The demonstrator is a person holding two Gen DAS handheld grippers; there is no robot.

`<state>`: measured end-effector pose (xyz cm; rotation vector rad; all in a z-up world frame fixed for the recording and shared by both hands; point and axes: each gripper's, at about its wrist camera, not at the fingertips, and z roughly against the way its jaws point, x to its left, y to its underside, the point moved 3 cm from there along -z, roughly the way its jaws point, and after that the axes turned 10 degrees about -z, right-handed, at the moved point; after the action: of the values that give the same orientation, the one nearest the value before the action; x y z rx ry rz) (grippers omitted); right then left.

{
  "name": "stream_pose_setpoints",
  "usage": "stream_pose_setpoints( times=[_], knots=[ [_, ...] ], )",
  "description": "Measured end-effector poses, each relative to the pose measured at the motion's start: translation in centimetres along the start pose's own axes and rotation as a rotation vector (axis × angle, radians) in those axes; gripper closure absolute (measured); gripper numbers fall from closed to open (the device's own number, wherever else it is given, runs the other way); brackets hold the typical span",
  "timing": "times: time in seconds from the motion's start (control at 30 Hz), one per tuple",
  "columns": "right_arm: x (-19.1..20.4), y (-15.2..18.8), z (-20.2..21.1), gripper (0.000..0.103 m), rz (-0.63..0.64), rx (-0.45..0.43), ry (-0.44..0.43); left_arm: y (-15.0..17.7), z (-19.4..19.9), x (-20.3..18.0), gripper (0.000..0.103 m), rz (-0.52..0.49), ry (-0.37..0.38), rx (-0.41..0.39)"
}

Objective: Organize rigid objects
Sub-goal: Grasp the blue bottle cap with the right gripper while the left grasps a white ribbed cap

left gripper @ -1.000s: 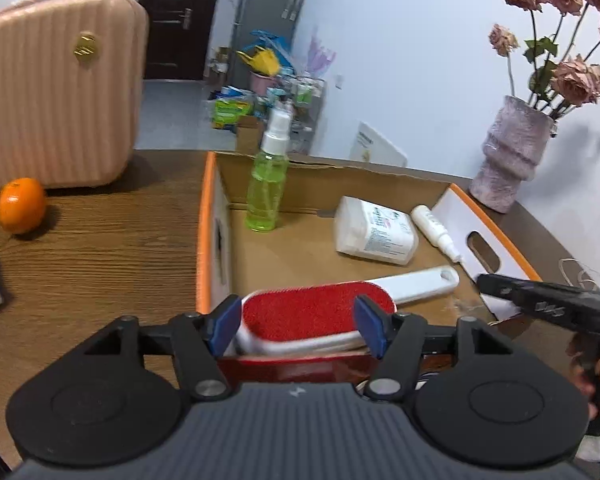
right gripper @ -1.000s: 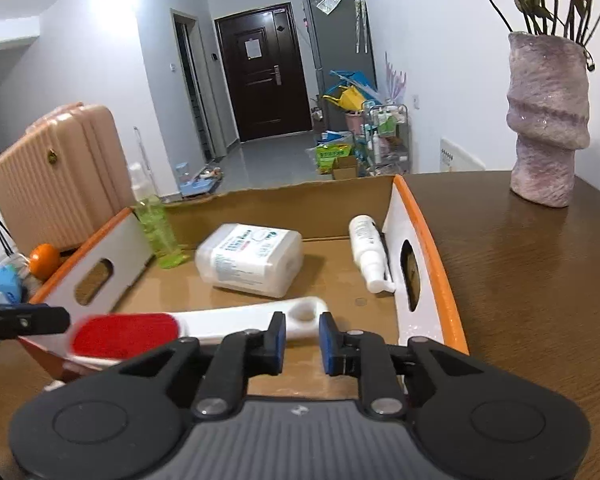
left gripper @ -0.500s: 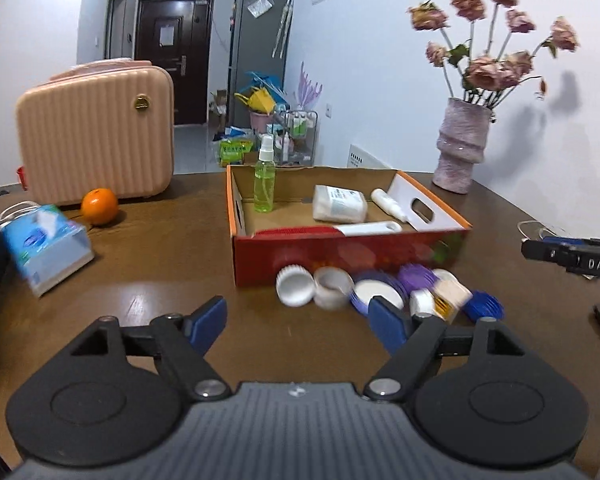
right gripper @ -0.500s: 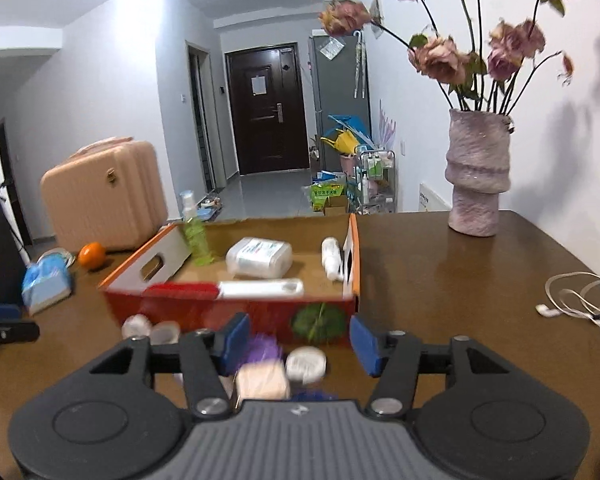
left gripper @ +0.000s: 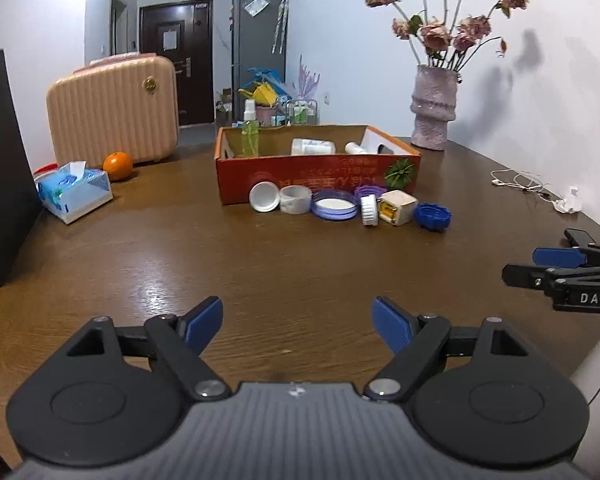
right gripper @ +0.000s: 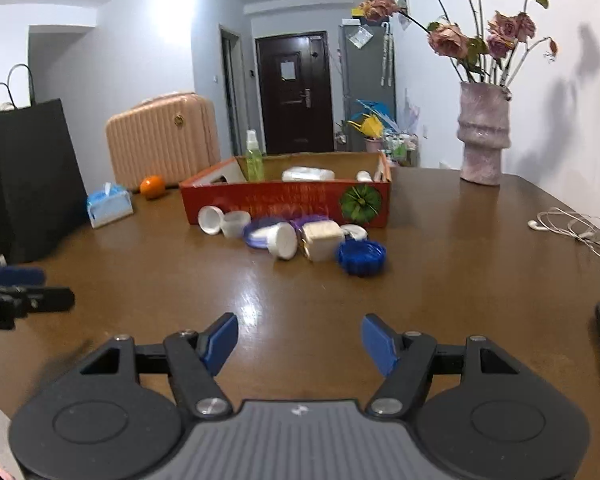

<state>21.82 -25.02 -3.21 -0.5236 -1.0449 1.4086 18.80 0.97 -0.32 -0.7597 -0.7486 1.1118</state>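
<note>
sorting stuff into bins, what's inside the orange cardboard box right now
Inside the cardboard box stand a green spray bottle, a white tub lying on its side and a small white bottle. The near wall hides the box floor, so anything lying flat there cannot be seen.

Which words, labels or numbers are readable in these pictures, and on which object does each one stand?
"DAS": white letters on the side of the right gripper, seen at the right edge of the left wrist view.
Red box, front side: a row of pale characters, seemingly upside down, too blurred to read.
White bottle lying in the box: its label is too small to read.
Tissue pack: its print is too small to read.
</note>
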Motion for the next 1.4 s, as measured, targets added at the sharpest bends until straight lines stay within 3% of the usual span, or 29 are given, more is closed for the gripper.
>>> stream_pose_setpoints(
  times=[0.33, 0.6, 0.67, 0.77, 0.87, 0.97, 1.03, 1.13, 1.27, 1.4],
  knots=[
    [-1.6, 0.3, 1.0, 0.035, -0.041, -0.017, 0.018, -1.2, -1.8, -2.0, 0.019, -0.029, 0.033, 0.024],
    [-4.1, -1.3, -3.0, 0.035, -0.091, 0.017, 0.043, -7.3, -11.0, -6.7, 0.023, -0.138, 0.069, -0.013],
    [-4.8, -2.2, -4.4, 0.035, -0.095, 0.024, 0.048, -8.5, -13.9, -7.3, 0.041, -0.143, 0.071, 0.002],
    [-5.7, -3.6, -7.2, 0.035, -0.083, 0.044, 0.062, -9.4, -17.8, -7.8, 0.057, -0.135, 0.051, 0.028],
    [-6.1, -4.9, -9.9, 0.035, -0.069, 0.064, 0.055, -9.7, -20.8, -7.4, 0.063, -0.093, 0.035, 0.074],
    [-6.2, -5.9, -12.6, 0.035, -0.05, 0.081, 0.041, -9.3, -22.2, -7.0, 0.068, -0.082, 0.031, 0.062],
    [-6.1, -6.3, -14.0, 0.035, -0.041, 0.085, 0.038, -9.3, -22.5, -6.8, 0.081, -0.087, 0.049, 0.05],
    [-6.3, -6.7, -15.8, 0.037, -0.056, 0.097, 0.025, -9.3, -22.2, -6.4, 0.089, -0.073, 0.068, 0.049],
    [-6.1, -6.3, -16.9, 0.051, -0.057, 0.123, 0.024, -9.1, -20.3, -5.7, 0.095, -0.032, 0.126, 0.067],
    [-6.0, -5.8, -16.4, 0.052, -0.063, 0.121, 0.028, -7.5, -17.0, -4.3, 0.096, 0.096, 0.286, 0.112]
  ],
)
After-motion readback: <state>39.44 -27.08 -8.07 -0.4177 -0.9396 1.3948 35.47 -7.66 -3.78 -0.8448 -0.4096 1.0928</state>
